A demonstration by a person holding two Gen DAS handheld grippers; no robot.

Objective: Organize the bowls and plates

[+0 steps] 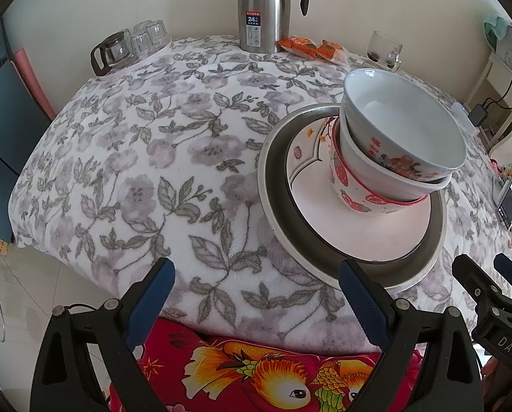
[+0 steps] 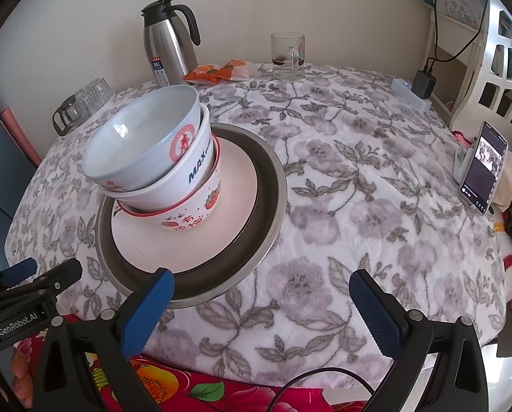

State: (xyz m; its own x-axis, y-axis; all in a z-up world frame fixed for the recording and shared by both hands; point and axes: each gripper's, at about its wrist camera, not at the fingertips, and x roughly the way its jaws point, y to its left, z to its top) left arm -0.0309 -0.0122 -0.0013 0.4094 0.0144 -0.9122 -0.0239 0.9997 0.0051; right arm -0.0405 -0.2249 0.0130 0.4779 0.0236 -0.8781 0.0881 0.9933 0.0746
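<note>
Floral grey-and-white cloth (image 1: 146, 158) covers the table I am working over, with a steel thermos (image 1: 263, 10) at the far edge. I see my left gripper (image 1: 256, 295) spread wide, holding nothing, its right pad just at the near rim of the metal plate (image 1: 276, 185). My right gripper (image 2: 261, 304) is equally wide and empty, its left pad over that same rim. On the metal plate lies a white plate (image 1: 359, 237), bearing three nested bowls (image 1: 393, 158), mouths up, the stack leaning left.
</note>
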